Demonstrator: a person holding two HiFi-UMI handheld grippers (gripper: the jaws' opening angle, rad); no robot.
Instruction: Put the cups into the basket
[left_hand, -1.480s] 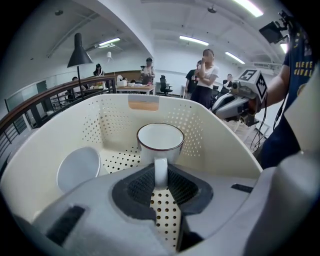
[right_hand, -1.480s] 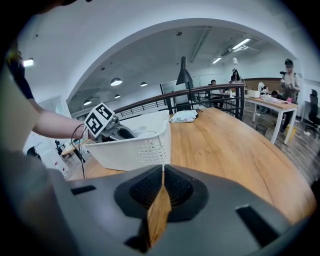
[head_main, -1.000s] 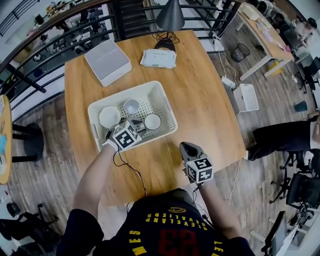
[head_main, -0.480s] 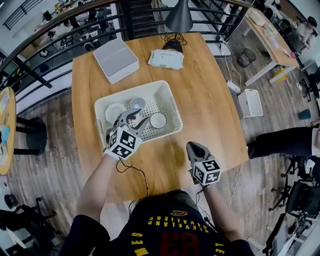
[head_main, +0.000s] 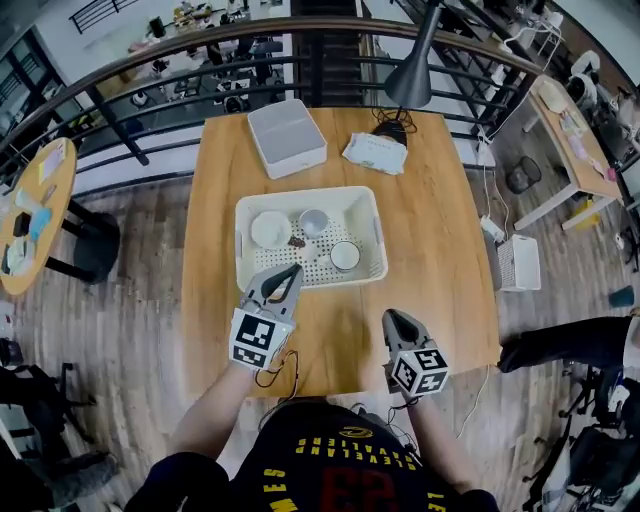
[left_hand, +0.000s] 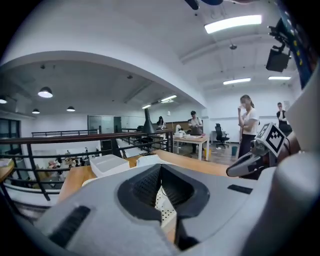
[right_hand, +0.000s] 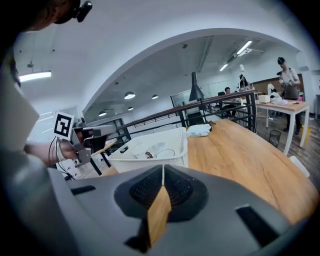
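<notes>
A white perforated basket (head_main: 379, 232) stands in the middle of the wooden table (head_main: 435, 265). Three white cups lie in it: one at the left (head_main: 270, 228), one in the middle (head_main: 314, 221), one at the right (head_main: 345, 256). My left gripper (head_main: 293, 271) hovers over the basket's near rim; its jaws have just been closing and now meet with nothing between them. My right gripper (head_main: 391, 316) hangs to the right of the basket's near corner, shut and empty. The right gripper view shows the basket (right_hand: 150, 148) ahead and the cups (right_hand: 164, 153) inside it.
Beyond the basket lie a white lidded box (head_main: 287, 137) and a pack of wipes (head_main: 373, 153); a dark lamp (head_main: 408, 86) stands at the table's far edge. A black railing (head_main: 150, 60) runs behind the table. People stand far off in both gripper views.
My left gripper has come up out of the basket and back to its near rim, and its open jaws have shut empty. My right gripper has risen slightly.
</notes>
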